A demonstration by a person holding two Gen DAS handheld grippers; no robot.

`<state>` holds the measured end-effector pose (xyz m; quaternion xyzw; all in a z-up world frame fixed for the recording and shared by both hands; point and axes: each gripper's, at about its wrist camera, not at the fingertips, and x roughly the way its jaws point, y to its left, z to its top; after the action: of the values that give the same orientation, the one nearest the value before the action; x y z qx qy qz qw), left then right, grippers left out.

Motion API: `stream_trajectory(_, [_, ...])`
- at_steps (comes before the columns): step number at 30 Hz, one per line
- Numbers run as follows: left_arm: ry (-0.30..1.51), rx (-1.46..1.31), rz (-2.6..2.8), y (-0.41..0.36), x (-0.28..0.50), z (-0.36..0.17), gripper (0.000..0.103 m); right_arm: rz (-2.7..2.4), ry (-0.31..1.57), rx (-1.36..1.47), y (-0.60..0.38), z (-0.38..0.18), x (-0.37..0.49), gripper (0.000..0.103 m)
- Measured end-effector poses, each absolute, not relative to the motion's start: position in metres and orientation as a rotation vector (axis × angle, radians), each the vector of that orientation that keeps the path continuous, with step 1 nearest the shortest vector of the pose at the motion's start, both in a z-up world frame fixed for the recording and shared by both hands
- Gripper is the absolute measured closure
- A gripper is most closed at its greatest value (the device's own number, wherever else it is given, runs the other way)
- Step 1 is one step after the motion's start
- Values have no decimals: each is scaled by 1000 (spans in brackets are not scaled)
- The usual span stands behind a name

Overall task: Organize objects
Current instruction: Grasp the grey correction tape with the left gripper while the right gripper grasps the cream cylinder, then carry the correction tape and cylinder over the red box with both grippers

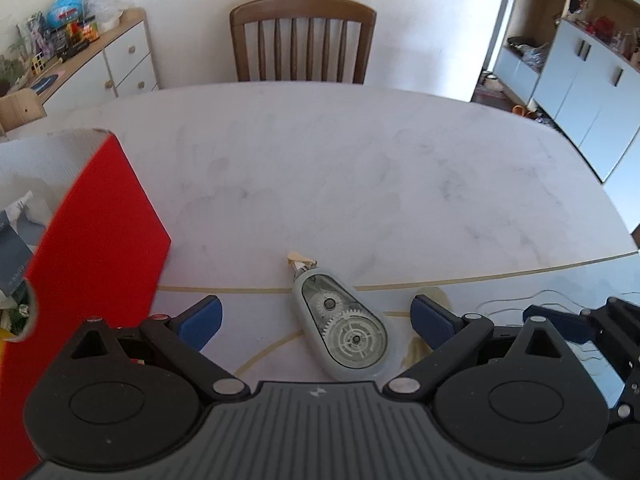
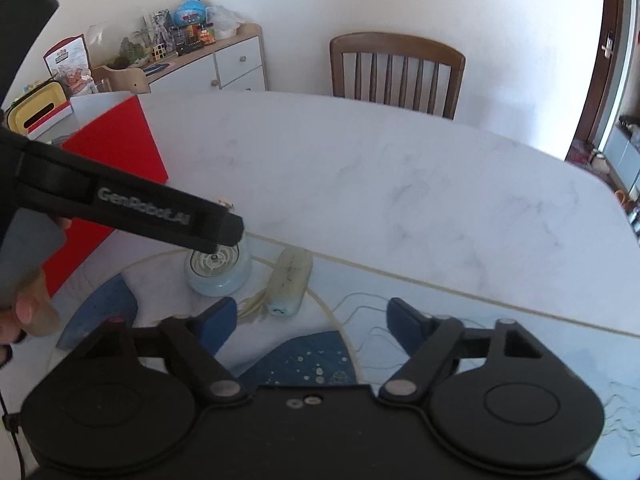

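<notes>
Left gripper [image 1: 316, 318], black frame with 2 blue pads, jaws spread wide, nothing pressed between the pads. Between them on the table lies the grey teardrop-shaped correction-tape dispenser [image 1: 342, 326] with a clear window showing 2 white gears; it lies flat, narrow tip toward 11 o'clock, wide end toward 5 o'clock, touching neither pad. A small beige scrap [image 1: 299, 258] sits at its tip.

White marble-look tabletop [image 1: 360, 184] carries thin tan curved lines near the dispenser. Red-sided open cardboard box [image 1: 100, 232] stands at 9 o'clock of the left gripper, just beside its left finger; contents unclear, something grey and white inside.

Right gripper [image 2: 312, 318], same black build with blue pads, jaws fairly wide, nothing between them, only table and a blue patterned patch [image 2: 304, 356] below. In the right wrist view the left gripper's black body crosses from 9 o'clock and hides the dispenser's top; its round end [image 2: 218, 268] shows beneath. Pale cream capsule-shaped object [image 2: 290, 282], 1 end bluish, lies just beside the dispenser at its 3 o'clock, thin loose threads [image 2: 372, 320] near it. A hand [image 2: 30, 308] shows at the left edge.

Brown wooden slat-back chair [image 1: 302, 40] at 12 o'clock beyond the table; white drawer cabinet [image 1: 128, 60] with cluttered top at 10 o'clock.
</notes>
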<state>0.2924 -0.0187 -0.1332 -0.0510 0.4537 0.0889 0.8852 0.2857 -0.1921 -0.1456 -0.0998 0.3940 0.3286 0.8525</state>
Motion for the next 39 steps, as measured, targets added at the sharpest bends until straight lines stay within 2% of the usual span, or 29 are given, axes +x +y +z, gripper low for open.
stream_trajectory(3, [954,-108,201,-19,295,-141,2,683,839,-191,-188,-153,287,31])
stream_trajectory(10, [965,-123,215,-21,298,-151,3,689,833,-200,-178,-158,289,33])
stream_trajectory(15, [968,-119,222,-23,300,-156,3,681,815,-208,-178,-161,291,40])
stream_trajectory(21, [965,-101,228,-27,298,-162,15,675,784,-239,-177,-162,292,51])
stream_trajectory(25, [949,-74,216,-31,299,-162,32,679,776,-245,-179,-163,295,57])
stream_trajectory(27, [943,-63,202,-33,298,-161,40,682,771,-244,-180,-162,295,64])
stream_trajectory(31, [947,-68,190,-33,298,-160,41,698,769,-241,-182,-161,296,71])
stream_trajectory(33, [949,-70,188,-31,298,-159,41,714,777,-236,-182,-160,297,81])
stream_trajectory(39, [958,-91,169,-26,292,-153,41,714,802,-231,-184,-156,295,82])
